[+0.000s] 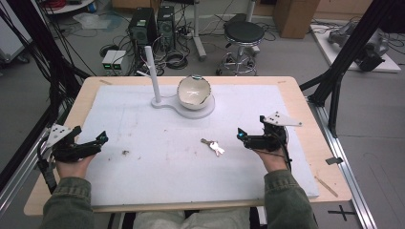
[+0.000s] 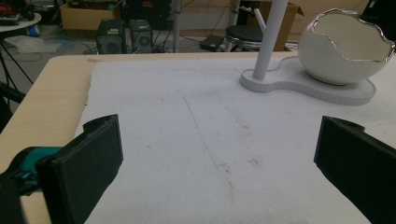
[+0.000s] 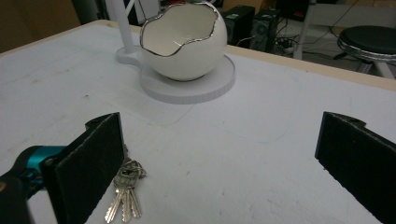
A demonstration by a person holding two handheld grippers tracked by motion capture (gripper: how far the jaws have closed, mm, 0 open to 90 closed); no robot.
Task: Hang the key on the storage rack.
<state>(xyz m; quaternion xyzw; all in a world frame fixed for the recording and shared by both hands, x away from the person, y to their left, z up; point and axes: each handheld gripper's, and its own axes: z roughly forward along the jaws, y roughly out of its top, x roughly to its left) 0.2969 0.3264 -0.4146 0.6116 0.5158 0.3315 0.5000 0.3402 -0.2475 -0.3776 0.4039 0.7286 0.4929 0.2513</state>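
The person wears olive-green sleeves (image 1: 71, 200). Each black claw, left claw (image 1: 98, 141) and right claw (image 1: 242, 136), carries a grey three-cornered plate, teal accents near flat black pads (image 2: 91, 163), and a black cable.

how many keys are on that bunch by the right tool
3 keys that I can make out, fanned from one ring on the white mat, beside the right tool, near its left jaw. Another could be hidden underneath.

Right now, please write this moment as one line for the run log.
left gripper: open, idle over mat | right gripper: open, beside keys | keys: flat on mat, untouched | egg-shaped bowl: on white stand, empty
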